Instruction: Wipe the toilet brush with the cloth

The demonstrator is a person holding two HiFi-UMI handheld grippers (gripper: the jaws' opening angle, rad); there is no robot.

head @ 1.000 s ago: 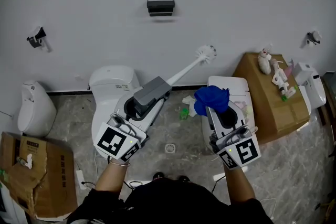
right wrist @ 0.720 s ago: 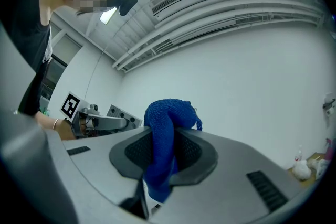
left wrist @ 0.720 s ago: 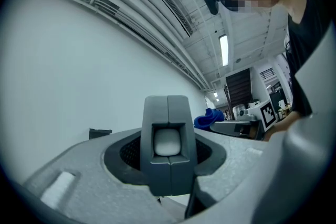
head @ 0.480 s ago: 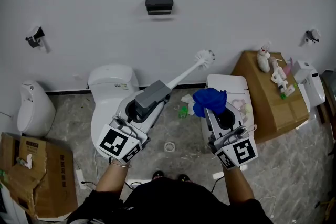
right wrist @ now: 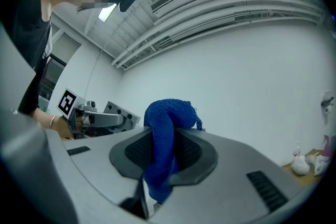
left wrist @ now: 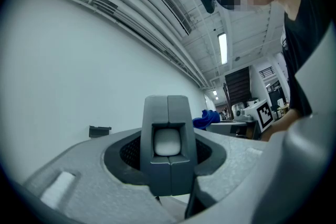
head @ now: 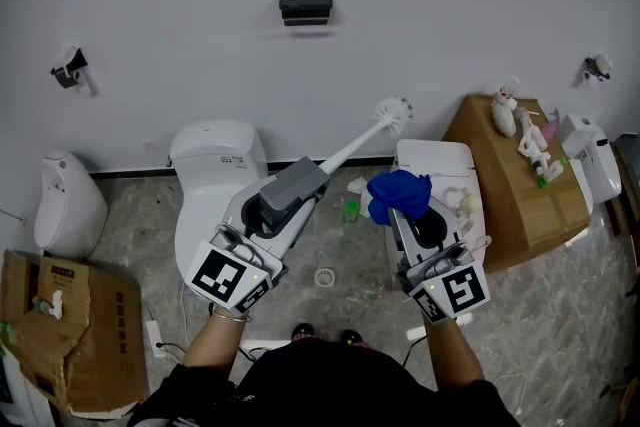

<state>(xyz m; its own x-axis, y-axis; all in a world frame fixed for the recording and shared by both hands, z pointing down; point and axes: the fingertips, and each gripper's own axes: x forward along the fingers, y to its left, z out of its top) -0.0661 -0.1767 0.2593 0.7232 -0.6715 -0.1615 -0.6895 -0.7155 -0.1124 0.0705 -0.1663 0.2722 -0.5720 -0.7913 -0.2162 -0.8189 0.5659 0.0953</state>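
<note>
toilet brush (head: 345,153) clamped in the left gripper (head: 268,207) by the grey block at its handle end. white shaft slanting up and to the right, round bristle head raised in front of the pale wall (head: 200,35), above the gap between the left toilet (head: 215,150) and the right toilet (head: 435,160). in the left gripper view, jaws clenched from both sides on the grey block (left wrist: 168,113), a rounded white end showing in its middle.

cloth (head: 400,193), deep blue, bunched and pinched in the right gripper (head: 410,217), spilling over the jaw tips. in the right gripper view, jaws closed on the cloth (right wrist: 161,136), 1 fold running down between them and a lump bulging above. cloth lower than the bristle head and to the right of the shaft, apart from the brush, no contact visible.

both grippers held out in front of the person, well apart, each with a marker cube facing the head camera. left gripper over the left toilet, right gripper over the right toilet.

brown cardboard box (head: 520,205) just right of the right toilet, small toys on top. another cardboard box (head: 70,335) at lower left, near a white rounded fixture (head: 65,205). black box (head: 306,10) high on the wall. round drain (head: 324,278) in the grey stone floor between the 2 toilets, a green scrap (head: 351,211) near it.
</note>
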